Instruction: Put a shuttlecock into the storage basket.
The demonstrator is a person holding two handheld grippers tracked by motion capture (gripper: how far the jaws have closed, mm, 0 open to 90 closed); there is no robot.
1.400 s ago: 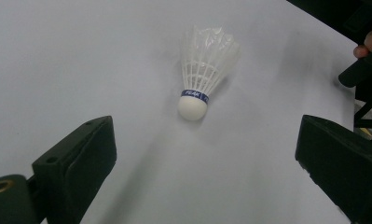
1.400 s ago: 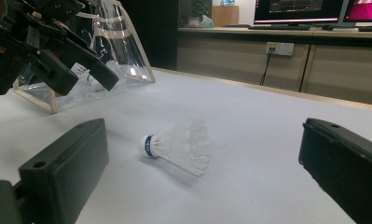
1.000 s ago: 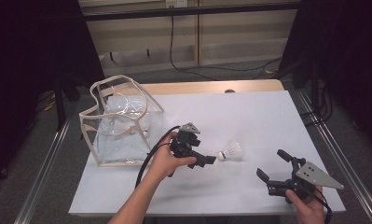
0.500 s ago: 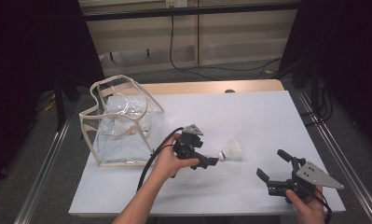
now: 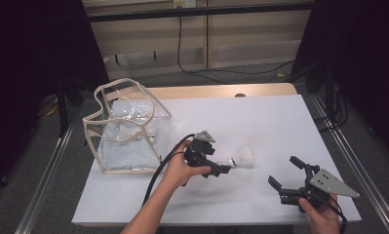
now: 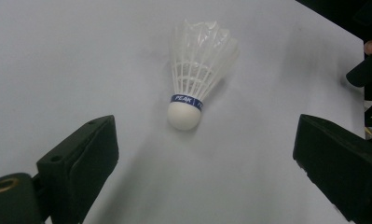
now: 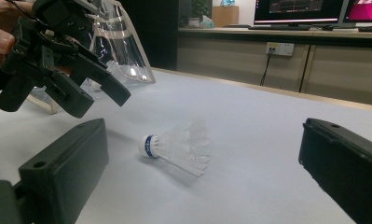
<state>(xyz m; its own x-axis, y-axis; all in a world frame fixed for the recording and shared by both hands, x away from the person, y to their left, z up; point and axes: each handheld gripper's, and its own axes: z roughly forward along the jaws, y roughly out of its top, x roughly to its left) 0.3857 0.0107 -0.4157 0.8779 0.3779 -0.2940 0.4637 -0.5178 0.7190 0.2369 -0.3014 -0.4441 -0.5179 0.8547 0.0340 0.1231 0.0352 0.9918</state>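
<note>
High view – clear bag, shuttlecock outside

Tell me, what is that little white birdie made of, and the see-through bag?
The shuttlecock seems to have a smooth matte white cork or foam nose, a blue band and a thin translucent skirt, feathers or plastic, I cannot tell. The bag looks like clear glossy soft plastic, since it shines and wrinkles, with beige trim, maybe fabric.

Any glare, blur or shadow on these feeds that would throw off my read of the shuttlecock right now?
High view: the shuttlecock is small and pale on the white table, with low contrast. Left gripper view: the cork and blue band are sharp, the feather tips slightly washed out, and a soft shadow lies beneath. Right gripper view: the feathers look soft, and the clear bag carries bright glints.
</note>
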